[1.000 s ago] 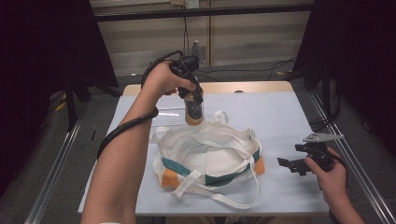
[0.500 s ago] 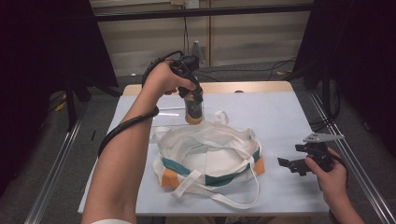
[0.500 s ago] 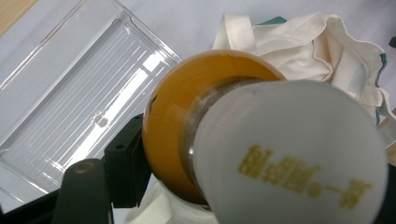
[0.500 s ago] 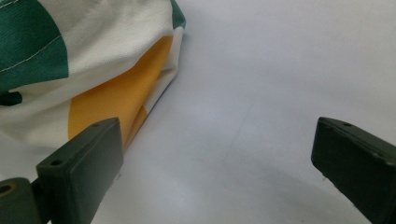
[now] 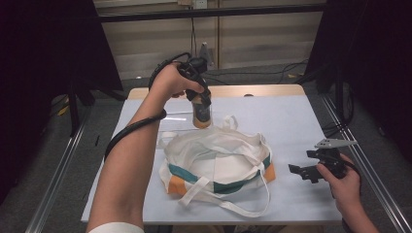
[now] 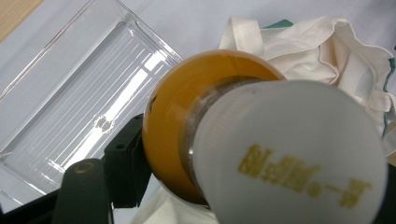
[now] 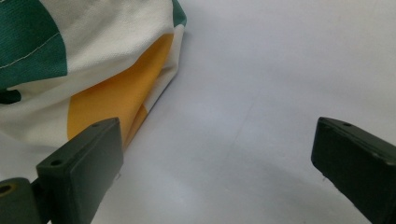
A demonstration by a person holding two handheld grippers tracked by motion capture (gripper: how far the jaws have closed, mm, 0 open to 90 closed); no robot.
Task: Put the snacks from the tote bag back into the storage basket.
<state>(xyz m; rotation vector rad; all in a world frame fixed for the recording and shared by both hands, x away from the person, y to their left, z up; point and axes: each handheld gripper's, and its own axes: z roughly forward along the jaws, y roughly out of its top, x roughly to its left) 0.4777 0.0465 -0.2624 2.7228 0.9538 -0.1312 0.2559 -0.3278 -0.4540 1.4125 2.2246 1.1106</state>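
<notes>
The left hand-held gripper [image 5: 201,104] clamps an amber bottle [image 5: 201,115] near the tabletop's [image 5: 301,121] far edge beside the tote bag [image 5: 218,162], its white cap [image 6: 289,154] facing the left gripper view, while the right hand-held gripper [image 7: 217,163] gapes wide, empty.

R gripper [image 7: 217,172] fingers wide apart, tote bag [image 7: 84,70] corner beside left one.

A pale sheet is covering the table [image 5: 311,126], with a strip of bare wood [image 5: 262,91] showing along its far edge. Dark curtains [image 5: 43,58] are hanging down both sides, swallowing the light. Behind, a pale ribbed wall [image 5: 262,43] is catching a soft glow under a black crossbar [image 5: 214,12]. Cables [image 5: 272,74] are trailing over the grey floor [image 5: 43,184], and metal rails [image 5: 53,194] are running alongside the table.
</notes>
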